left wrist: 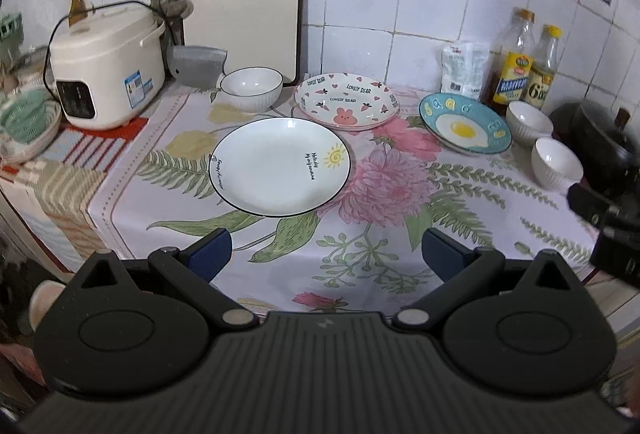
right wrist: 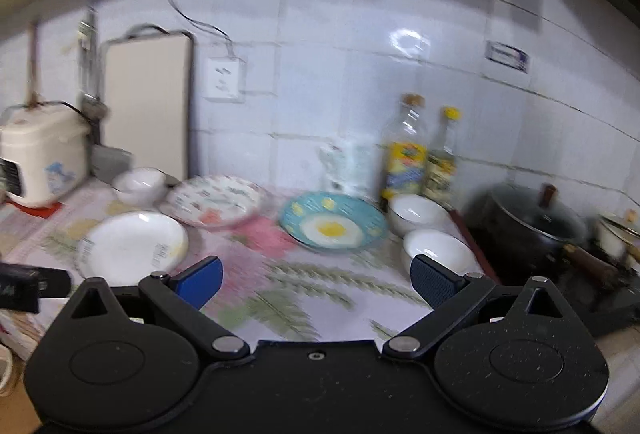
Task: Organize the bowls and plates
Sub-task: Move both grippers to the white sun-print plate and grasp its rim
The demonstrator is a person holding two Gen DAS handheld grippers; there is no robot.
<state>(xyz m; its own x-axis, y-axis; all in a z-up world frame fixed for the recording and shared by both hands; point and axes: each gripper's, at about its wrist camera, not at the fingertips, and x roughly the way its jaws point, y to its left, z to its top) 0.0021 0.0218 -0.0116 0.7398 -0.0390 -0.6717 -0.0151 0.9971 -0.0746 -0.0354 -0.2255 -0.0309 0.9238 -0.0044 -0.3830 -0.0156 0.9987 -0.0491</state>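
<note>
White black-rimmed plate point(left wrist: 280, 166), sun motif

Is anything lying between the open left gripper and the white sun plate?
No. In the left wrist view, only bare floral tablecloth separates the left gripper from the white sun plate.

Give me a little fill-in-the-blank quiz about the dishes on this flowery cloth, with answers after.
1. The blue plate is painted with a fried ____.
2. The pink-patterned plate shows a ____ at its front edge.
3. The number of white bowls on the cloth is ____.
4. Both grippers' jaws are ____, holding nothing.

Answers: egg; rabbit; three; open
</note>
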